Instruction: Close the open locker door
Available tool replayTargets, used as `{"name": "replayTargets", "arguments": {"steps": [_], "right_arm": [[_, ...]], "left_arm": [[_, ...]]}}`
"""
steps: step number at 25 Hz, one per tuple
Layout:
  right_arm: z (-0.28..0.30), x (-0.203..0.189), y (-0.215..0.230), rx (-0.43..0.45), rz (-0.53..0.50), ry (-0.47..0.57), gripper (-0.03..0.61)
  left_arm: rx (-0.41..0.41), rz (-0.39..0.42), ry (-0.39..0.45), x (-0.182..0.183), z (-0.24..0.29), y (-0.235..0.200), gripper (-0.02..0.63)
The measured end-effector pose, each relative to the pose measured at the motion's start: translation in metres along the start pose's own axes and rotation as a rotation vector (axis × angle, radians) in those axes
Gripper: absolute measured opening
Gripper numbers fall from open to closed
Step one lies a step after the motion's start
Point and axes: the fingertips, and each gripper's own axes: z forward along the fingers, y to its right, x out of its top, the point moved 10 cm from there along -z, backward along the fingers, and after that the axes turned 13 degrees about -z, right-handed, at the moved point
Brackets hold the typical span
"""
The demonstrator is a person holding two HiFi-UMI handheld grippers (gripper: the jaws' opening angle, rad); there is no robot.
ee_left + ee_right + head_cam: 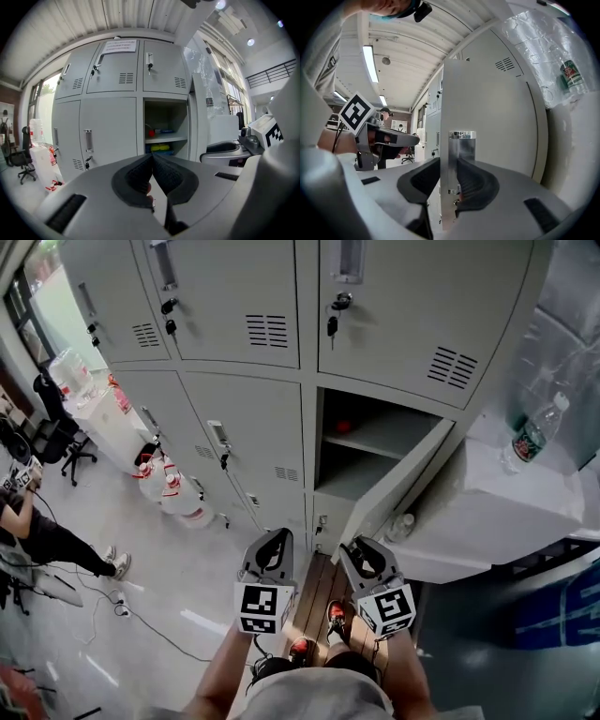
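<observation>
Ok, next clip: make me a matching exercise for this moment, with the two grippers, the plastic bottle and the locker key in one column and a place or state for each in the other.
Things:
1. left gripper
2. right gripper
3. plastic bottle
4. key

Places or states:
A. hangs from the lock of an upper locker
B. jaws together, nothing between them
C. stands on the white ledge
D. jaws clamped on the edge of the open locker door

Pairs: 1-B, 2-D, 3-C, 4-A.
</observation>
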Motion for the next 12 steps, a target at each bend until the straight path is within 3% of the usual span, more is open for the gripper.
{"name": "replayTargets", "arguments": {"steps": [12], "right_arm": [[0.07, 0.013, 0.0, -0.052, -0.005, -0.04, 0.115]], "left_arm": [[0.095, -0.028, 0.016, 0.007, 0.018, -0.035, 0.021]]}}
